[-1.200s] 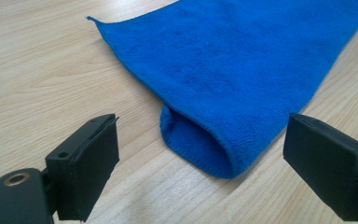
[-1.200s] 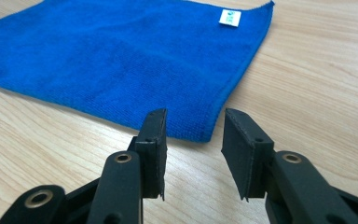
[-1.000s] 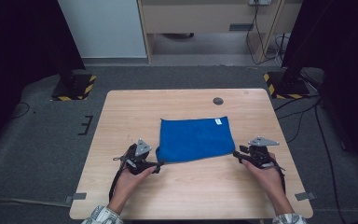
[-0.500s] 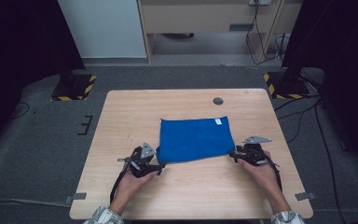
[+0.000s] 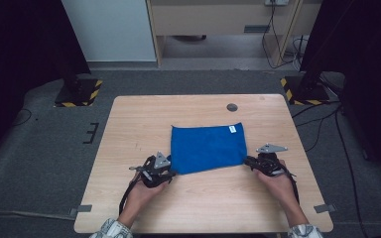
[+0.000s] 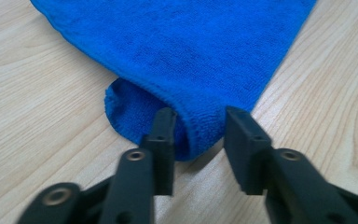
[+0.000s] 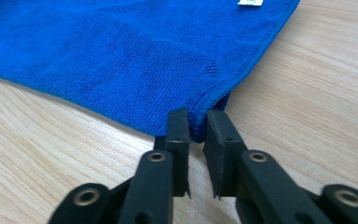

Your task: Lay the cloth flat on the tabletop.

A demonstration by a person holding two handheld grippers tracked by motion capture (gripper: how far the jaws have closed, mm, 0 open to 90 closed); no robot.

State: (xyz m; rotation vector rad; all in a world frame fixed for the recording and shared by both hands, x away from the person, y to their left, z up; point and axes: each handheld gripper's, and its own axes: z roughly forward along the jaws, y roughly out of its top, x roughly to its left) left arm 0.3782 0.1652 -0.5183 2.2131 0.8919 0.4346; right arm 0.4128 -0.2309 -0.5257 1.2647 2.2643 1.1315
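No text, brand, number or sign could be read anywhere. The blue cloth (image 5: 206,148) carried a small white tag (image 5: 232,129) near its far corner at about 1 o'clock, seen from the high view; any print on it was too small to make out. In the right gripper view that tag (image 7: 250,2) sat at the top edge, cut off and blurred. The black-and-yellow hazard stripes (image 5: 95,93) on the stand bases bore no lettering.
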